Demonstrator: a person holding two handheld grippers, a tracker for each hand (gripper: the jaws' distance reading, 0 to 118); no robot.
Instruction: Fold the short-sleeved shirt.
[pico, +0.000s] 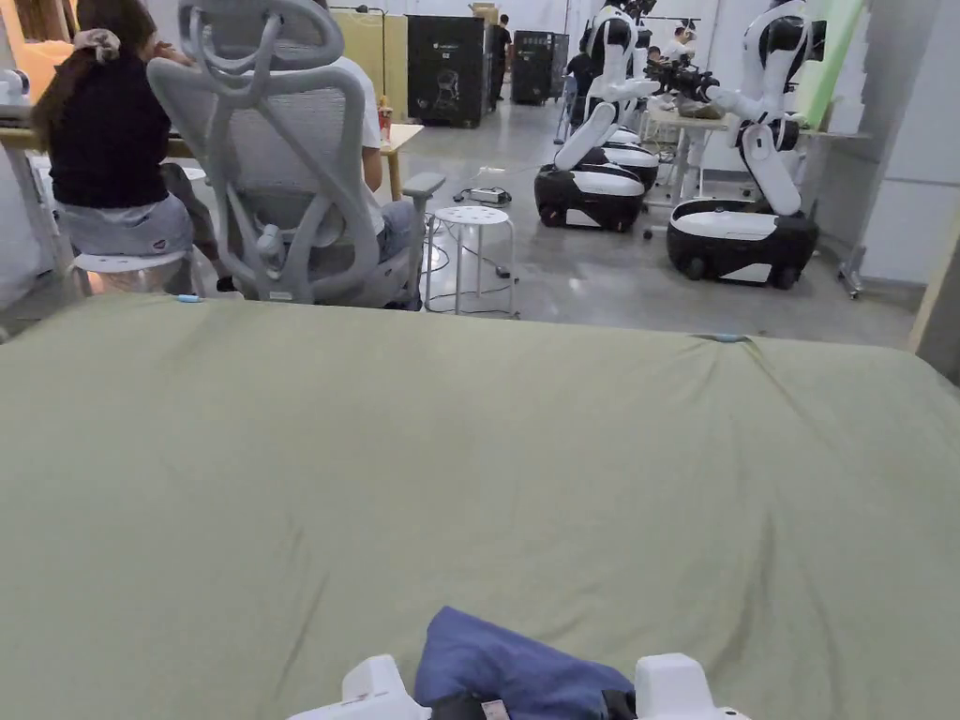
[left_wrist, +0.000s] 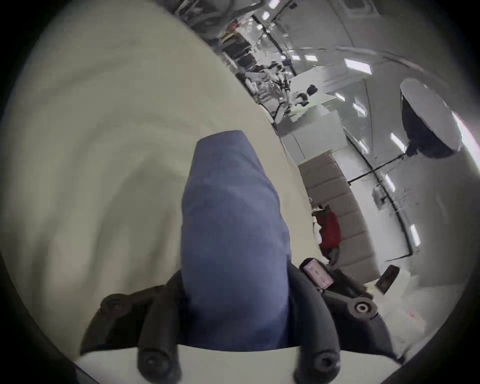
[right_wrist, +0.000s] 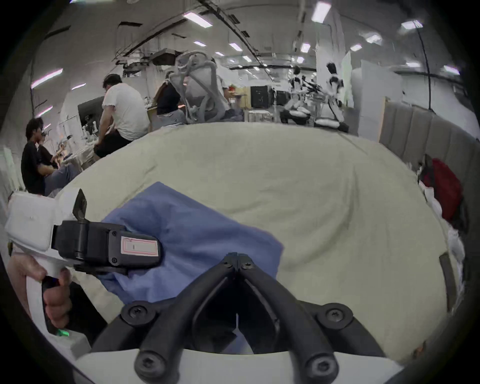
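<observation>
The left hand-held gripper (left_wrist: 235, 298) has its two black jaws spread around a thick bunch of the blue shirt (left_wrist: 231, 233), one jaw on each side and both pressing the cloth; the fabric runs out past the jaws in a rounded roll. In the right gripper view the same gripper (right_wrist: 135, 249) lies on its side against the shirt (right_wrist: 197, 241), and a hand (right_wrist: 55, 298) grips its white handle at the lower left.

The right hand-held gripper (right_wrist: 237, 259) has its jaws drawn together, tips meeting. The tips sit at the shirt's near edge; whether any cloth is pinched between them cannot be told.

In the head view the shirt (pico: 511, 661) is a crumpled heap at the near edge of the bed (pico: 469, 450), between the white tops of the two grippers. The bed has a pale green sheet with shallow wrinkles.

Beyond the far edge of the bed stand a grey chair (pico: 281, 159) and a white stool (pico: 473, 248). A seated person (pico: 108, 141) in a dark top is at the left. White and black robots (pico: 750, 187) stand on the grey floor to the right.
</observation>
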